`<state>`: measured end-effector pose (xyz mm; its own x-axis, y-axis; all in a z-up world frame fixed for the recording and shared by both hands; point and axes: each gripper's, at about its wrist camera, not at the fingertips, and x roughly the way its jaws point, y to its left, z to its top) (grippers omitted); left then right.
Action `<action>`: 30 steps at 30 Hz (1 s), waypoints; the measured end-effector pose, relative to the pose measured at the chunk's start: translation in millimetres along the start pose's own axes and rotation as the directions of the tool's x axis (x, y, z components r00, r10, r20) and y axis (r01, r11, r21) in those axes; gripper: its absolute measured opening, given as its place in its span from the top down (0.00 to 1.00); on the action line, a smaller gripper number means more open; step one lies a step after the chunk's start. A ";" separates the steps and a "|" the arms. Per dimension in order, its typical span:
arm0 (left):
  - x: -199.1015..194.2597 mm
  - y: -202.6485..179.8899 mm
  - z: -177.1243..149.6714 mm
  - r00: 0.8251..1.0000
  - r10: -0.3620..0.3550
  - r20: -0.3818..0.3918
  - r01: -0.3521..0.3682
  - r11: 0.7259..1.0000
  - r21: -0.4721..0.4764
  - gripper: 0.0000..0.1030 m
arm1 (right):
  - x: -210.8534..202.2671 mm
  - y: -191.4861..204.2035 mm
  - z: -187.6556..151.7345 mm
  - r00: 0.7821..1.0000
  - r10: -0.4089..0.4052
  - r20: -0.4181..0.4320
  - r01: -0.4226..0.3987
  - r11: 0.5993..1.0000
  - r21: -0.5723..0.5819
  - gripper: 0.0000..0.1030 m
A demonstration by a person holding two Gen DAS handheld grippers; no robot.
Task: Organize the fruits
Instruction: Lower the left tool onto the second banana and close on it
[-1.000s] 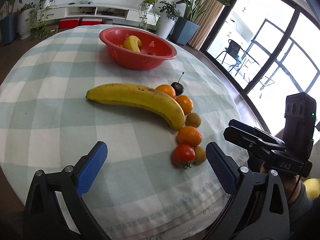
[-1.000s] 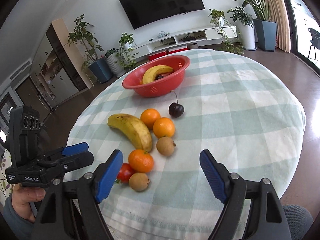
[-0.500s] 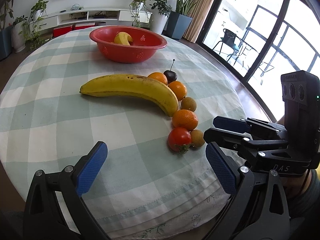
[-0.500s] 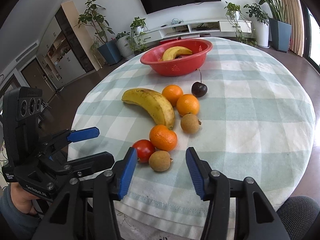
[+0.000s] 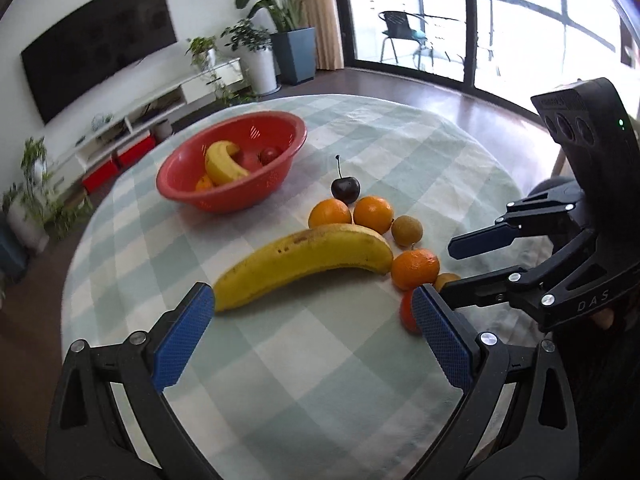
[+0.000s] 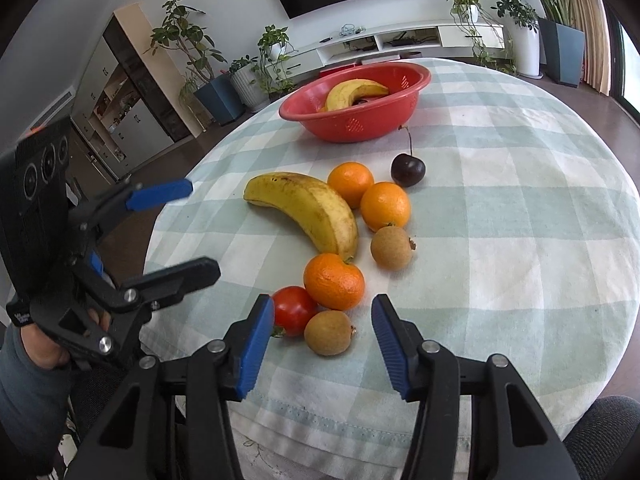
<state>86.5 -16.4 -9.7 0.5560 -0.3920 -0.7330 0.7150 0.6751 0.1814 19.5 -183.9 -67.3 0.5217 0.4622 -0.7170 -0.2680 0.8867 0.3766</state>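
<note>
My right gripper (image 6: 323,334) points down and forward, its blue pads (image 6: 256,346) set partway apart after just closing in, pressing on nothing. My left gripper (image 5: 312,334) tilts downward too, its jaws spread wide and empty. A hand (image 6: 44,350) in a grey sleeve grips the left handle.

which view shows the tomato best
The right wrist view: the tomato shows nearly whole beside the right tongs' left pad. In the left wrist view, the left tongs' pad hides most of it.
</note>
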 end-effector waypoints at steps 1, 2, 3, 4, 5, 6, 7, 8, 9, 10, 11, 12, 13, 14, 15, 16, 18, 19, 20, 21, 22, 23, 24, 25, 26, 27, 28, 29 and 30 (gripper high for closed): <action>1.4 2.1 6.2 1.000 -0.003 -0.001 0.003 0.998 0.062 0.03 | 0.8 -0.7 -0.6 1.000 0.002 -0.003 -0.002 1.000 0.003 0.46; 4.0 4.8 11.8 1.000 -0.019 -0.010 0.020 0.994 0.109 0.03 | 1.5 -1.7 -1.0 1.000 0.003 -0.006 -0.003 1.000 0.006 0.46; 8.4 7.7 17.6 0.999 -0.036 -0.030 0.040 0.988 0.149 0.03 | 1.9 -2.7 -1.4 1.000 0.005 -0.006 -0.004 1.000 0.010 0.46; 14.0 10.1 22.4 0.997 -0.049 -0.055 0.058 0.980 0.191 0.03 | 1.9 -4.0 -1.5 1.000 0.006 -0.007 -0.005 1.000 0.013 0.46; 19.7 11.6 25.8 0.994 -0.068 -0.083 0.086 0.968 0.234 0.03 | 1.8 -5.2 -1.5 1.000 0.007 -0.007 -0.007 1.000 0.016 0.46; 25.8 13.1 28.6 0.989 -0.092 -0.113 0.120 0.954 0.276 0.03 | 1.5 -6.5 -1.5 1.000 0.009 -0.006 -0.008 1.000 0.019 0.46; 31.7 14.1 30.7 0.985 -0.102 -0.141 0.142 0.939 0.312 0.03 | 1.4 -8.2 -1.4 1.000 0.010 -0.005 -0.010 1.000 0.023 0.46; 37.9 13.8 32.0 0.981 -0.100 -0.167 0.154 0.926 0.345 0.03 | 1.3 -10.1 -1.4 1.000 0.012 -0.004 -0.012 1.000 0.029 0.46; 43.7 11.9 33.2 0.975 -0.101 -0.196 0.170 0.911 0.376 0.03 | 1.6 -12.2 -1.3 1.000 0.015 -0.003 -0.015 0.999 0.035 0.46; 48.6 11.3 34.4 0.973 -0.095 -0.212 0.176 0.895 0.409 0.03 | 2.2 -14.3 -1.5 1.000 0.017 -0.004 -0.017 0.999 0.042 0.46; 53.0 11.5 36.2 0.973 -0.079 -0.216 0.169 0.884 0.436 0.03 | 2.9 -16.5 -1.4 1.000 0.020 -0.004 -0.020 0.999 0.048 0.46; 57.5 11.8 37.8 0.970 -0.075 -0.230 0.174 0.877 0.447 0.03 | 3.9 -18.5 -1.4 1.000 0.023 -0.006 -0.023 0.998 0.055 0.46; 62.3 13.8 40.3 0.966 -0.081 -0.246 0.188 0.873 0.450 0.03 | 5.2 -20.5 -1.4 1.000 0.027 -0.008 -0.026 0.998 0.061 0.46; 67.0 14.9 42.7 0.964 -0.081 -0.254 0.193 0.870 0.454 0.03 | 6.5 -22.3 -1.3 0.999 0.030 -0.012 -0.029 0.997 0.067 0.46; 72.3 14.2 44.7 0.962 -0.084 -0.260 0.200 0.867 0.457 0.03 | 7.7 -24.0 -1.4 0.999 0.033 -0.015 -0.032 0.997 0.072 0.46; 75.9 15.0 46.8 0.956 -0.099 -0.275 0.220 0.864 0.453 0.03 | 8.2 -25.4 -1.4 0.999 0.038 -0.015 -0.037 0.996 0.077 0.46; 84.8 16.3 50.1 0.947 -0.120 -0.299 0.250 0.861 0.443 0.03 | 8.0 -27.2 -0.9 0.999 0.048 -0.011 -0.047 0.995 0.083 0.46; 89.9 16.9 50.3 0.941 -0.121 -0.315 0.258 0.859 0.441 0.03 | 7.8 -27.7 -0.8 0.999 0.052 -0.010 -0.051 0.995 0.085 0.46; 95.8 16.4 49.9 0.937 -0.113 -0.331 0.261 0.856 0.446 0.07 | 8.0 -28.4 -0.8 0.998 0.056 -0.011 -0.055 0.995 0.087 0.46; 102.5 17.2 49.0 0.930 -0.105 -0.352 0.265 0.854 0.447 0.17 | 8.4 -29.1 -0.9 0.998 0.059 -0.011 -0.058 0.994 0.089 0.46; 108.7 19.1 48.0 0.918 -0.109 -0.381 0.283 0.854 0.436 0.21 | 8.3 -29.5 -1.1 0.998 0.062 -0.011 -0.060 0.994 0.091 0.46; 113.5 19.2 46.5 0.906 -0.122 -0.404 0.302 0.857 0.418 0.30 | 8.1 -29.5 -0.9 0.998 0.064 -0.010 -0.062 0.994 0.091 0.46; 117.5 20.3 45.8 0.897 -0.136 -0.420 0.318 0.859 0.402 0.37 | 8.2 -29.6 -0.9 0.998 0.065 -0.010 -0.064 0.994 0.091 0.46; 119.7 20.9 44.9 0.891 -0.147 -0.430 0.330 0.859 0.392 0.40 | 7.9 -30.0 -0.9 0.998 0.067 -0.010 -0.066 0.994 0.092 0.46; 121.4 20.6 43.5 0.886 -0.155 -0.437 0.342 0.856 0.389 0.41 | 7.8 -30.6 -0.9 0.998 0.069 -0.009 -0.068 0.993 0.094 0.46; 122.5 19.8 42.2 0.882 -0.159 -0.444 0.351 0.851 0.391 0.41 | 7.9 -30.9 -0.8 0.997 0.070 -0.009 -0.069 0.993 0.095 0.46; 122.8 18.7 41.7 0.883 -0.155 -0.444 0.350 0.847 0.399 0.41 | 7.9 -30.8 -1.0 0.997 0.071 -0.009 -0.070 0.993 0.096 0.46; 122.8 18.5 42.2 0.882 -0.157 -0.444 0.353 0.846 0.401 0.41 | 8.2 -30.9 -1.0 0.997 0.071 -0.008 -0.070 0.993 0.096 0.46; 122.2 19.3 43.4 0.880 -0.170 -0.444 0.361 0.846 0.392 0.41 | 8.2 -30.8 -1.0 0.997 0.071 -0.008 -0.070 0.993 0.095 0.46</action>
<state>186.7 -78.4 -67.3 0.1795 -0.1823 -0.9667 0.9719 0.1852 0.1456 31.3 -207.4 -85.3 0.4947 0.5239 -0.6934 -0.2253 0.8479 0.4799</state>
